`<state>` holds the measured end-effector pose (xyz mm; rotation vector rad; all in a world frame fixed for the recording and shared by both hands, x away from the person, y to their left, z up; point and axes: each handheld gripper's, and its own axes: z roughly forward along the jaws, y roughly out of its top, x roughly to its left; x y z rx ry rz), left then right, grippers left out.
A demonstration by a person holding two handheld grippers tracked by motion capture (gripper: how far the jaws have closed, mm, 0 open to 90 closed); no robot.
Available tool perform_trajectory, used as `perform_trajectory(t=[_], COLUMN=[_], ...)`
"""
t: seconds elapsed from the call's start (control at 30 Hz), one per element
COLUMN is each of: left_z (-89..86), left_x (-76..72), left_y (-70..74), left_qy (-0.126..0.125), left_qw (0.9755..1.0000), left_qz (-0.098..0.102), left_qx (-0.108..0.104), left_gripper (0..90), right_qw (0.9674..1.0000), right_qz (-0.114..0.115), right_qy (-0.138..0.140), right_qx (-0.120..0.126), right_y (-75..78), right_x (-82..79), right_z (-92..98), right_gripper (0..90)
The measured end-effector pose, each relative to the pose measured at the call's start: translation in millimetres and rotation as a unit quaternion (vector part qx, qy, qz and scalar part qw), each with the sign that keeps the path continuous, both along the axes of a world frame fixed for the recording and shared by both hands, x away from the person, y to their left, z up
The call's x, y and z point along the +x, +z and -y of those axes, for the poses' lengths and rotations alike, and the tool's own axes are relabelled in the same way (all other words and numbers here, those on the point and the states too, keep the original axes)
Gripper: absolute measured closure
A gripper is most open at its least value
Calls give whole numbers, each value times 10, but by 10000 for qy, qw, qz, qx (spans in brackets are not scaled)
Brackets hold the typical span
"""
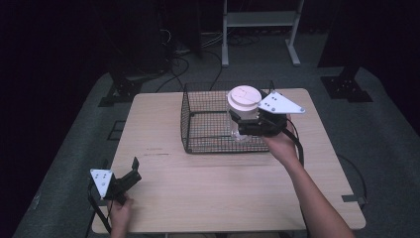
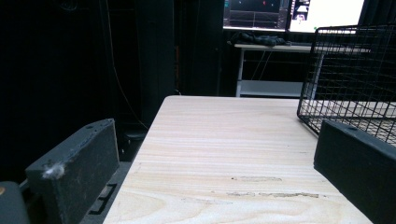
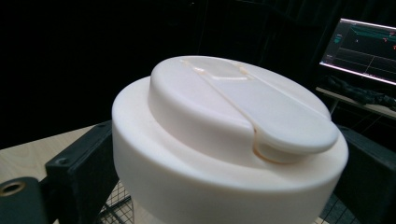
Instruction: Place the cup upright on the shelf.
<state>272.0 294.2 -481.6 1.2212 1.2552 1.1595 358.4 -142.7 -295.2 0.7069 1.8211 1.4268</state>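
Observation:
A clear jar with a wide cream-white lid (image 1: pixel 243 98) hangs over the right side of the black wire basket (image 1: pixel 198 124). My right gripper (image 1: pixel 246 124) is shut on the jar just below the lid. In the right gripper view the lid (image 3: pixel 233 130) looms close, with a black jaw on each side of it. My left gripper (image 1: pixel 132 171) rests at the table's front left corner, jaws apart with bare wood between them. The left gripper view has the basket's wire corner (image 2: pixel 355 79) at the right.
The wooden table (image 1: pixel 163 198) has bare room in front of and left of the basket. A white metal stand (image 1: pixel 260 29) and cables lie on the floor beyond the table. Monitors (image 2: pixel 294 14) glow at the back.

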Motion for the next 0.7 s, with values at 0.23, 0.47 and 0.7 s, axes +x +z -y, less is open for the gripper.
perform_trajectory(t=[0.23,0.47,0.7], left_z=[10,-1,-5], left_x=[3,3,3], left_y=[0,0,1], left_qy=[-4,-12,-11], left_qw=[10000,10000,10000], left_qz=[7,5,17], left_qx=[32,15,-21], left_gripper=[0,0,0], right_qw=[9999,9998,9997], right_qz=[-16,-111,-121], right_qy=[-95,-153,-203], right_qx=[-49,-39,-85], right_y=[17,-23,-23], right_x=[205,443,586], right_z=[-65,-141,-220], right_gripper=[43,43,43])
